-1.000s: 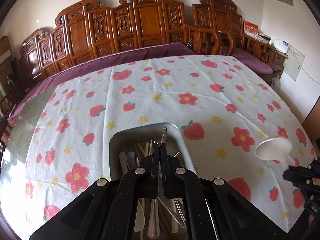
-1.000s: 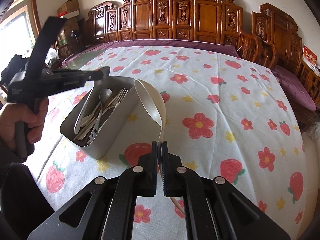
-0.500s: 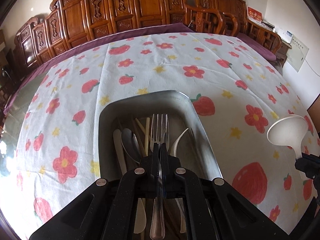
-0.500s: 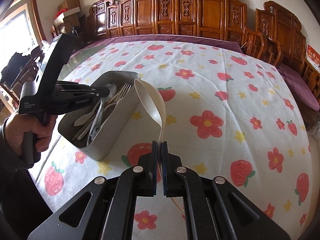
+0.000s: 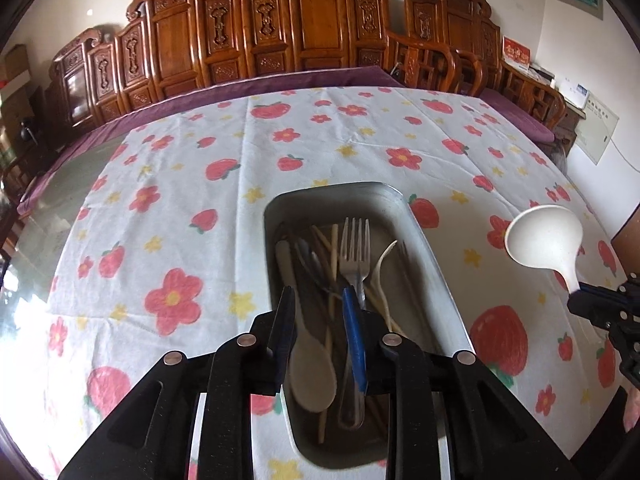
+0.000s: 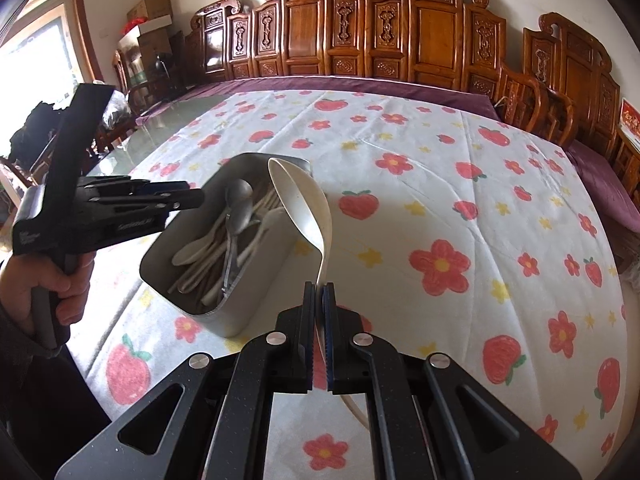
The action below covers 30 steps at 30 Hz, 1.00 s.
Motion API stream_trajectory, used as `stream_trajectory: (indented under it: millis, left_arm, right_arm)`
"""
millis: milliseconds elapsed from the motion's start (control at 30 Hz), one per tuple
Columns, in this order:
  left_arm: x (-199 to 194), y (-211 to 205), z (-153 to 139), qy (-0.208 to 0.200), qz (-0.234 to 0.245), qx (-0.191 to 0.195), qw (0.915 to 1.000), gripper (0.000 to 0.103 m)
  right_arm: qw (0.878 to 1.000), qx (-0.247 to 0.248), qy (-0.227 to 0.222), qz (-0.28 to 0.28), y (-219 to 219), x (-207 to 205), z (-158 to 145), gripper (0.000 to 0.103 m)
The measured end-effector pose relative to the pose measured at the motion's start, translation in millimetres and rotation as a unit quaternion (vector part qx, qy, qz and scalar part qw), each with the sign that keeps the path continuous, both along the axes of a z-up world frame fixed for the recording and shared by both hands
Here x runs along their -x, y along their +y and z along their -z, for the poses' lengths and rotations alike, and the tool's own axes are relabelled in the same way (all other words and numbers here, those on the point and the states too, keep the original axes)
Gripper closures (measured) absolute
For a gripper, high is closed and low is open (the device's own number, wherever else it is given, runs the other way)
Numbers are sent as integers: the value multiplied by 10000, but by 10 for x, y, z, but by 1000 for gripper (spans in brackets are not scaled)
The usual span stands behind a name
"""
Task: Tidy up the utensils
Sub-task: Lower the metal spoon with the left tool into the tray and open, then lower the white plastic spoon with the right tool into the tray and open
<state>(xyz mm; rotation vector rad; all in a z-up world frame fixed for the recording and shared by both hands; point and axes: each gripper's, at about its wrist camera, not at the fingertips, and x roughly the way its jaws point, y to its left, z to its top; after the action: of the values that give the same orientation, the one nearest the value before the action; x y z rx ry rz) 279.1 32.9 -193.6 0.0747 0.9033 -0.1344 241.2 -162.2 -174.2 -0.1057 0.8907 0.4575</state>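
Observation:
A grey metal tray (image 5: pixel 432 264) on the flowered tablecloth holds several utensils. A silver fork (image 5: pixel 354 256) lies in it beside a cream spoon (image 5: pixel 310 364). My left gripper (image 5: pixel 320 300) is open and empty just above the tray's near end. In the right wrist view the tray (image 6: pixel 256 284) sits left of centre, with the left gripper (image 6: pixel 192 196) over it. My right gripper (image 6: pixel 319 292) is shut on the handle of a white ladle (image 6: pixel 300 204), held up beside the tray. The ladle (image 5: pixel 544 240) also shows in the left wrist view.
The flowered tablecloth (image 6: pixel 460 200) covers a glass-topped table. Carved wooden chairs (image 5: pixel 304 40) line its far side. Cardboard boxes (image 6: pixel 148 12) stand at the back left. A hand (image 6: pixel 52 280) holds the left gripper's grip.
My left gripper has opened and let go of the silver fork, which now lies in the tray. The right gripper still holds the white ladle, a little nearer the tray.

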Motion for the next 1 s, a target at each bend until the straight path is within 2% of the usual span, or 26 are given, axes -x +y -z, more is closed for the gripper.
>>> stream_trajectory:
  millis: [100, 200, 300, 400, 567, 633, 700, 833, 1000]
  left_arm:
    - [110, 94, -70, -103, -62, 38, 9999, 79]
    - [195, 184, -126, -224, -159, 71, 9996, 71]
    - [282, 275, -162, -328, -276, 14, 9991, 70]
    - [344, 383, -188, -329, -397, 229, 9984, 68]
    - [440, 490, -249, -476, -538, 202, 9972, 48]
    - [470, 534, -267, -576, -622, 221, 9962, 27]
    - [498, 567, -280, -676, -704, 177, 9951, 19]
    - [530, 653, -267, -719, -817, 126, 9940, 17]
    - [485, 799, -140, -562, -936, 286, 9936, 16]
  right_arm:
    - [10000, -14, -11, -59, 119, 4, -25, 98]
    - [9999, -30, -4, -116, 228, -2, -37, 98]
    - [9998, -33, -1, -189, 343, -16, -52, 98]
    - [9997, -35, 6, -256, 454, -33, -61, 98]
    - [9996, -108, 106, -252, 599, -133, -41, 98]
    - [9994, -183, 174, -231, 650, -196, -32, 98]
    - [9991, -289, 241, -211, 697, -261, -39, 98]
    - [9986, -402, 289, -188, 805, -348, -53, 98]
    - [9978, -496, 423, -107, 976, -508, 5, 98]
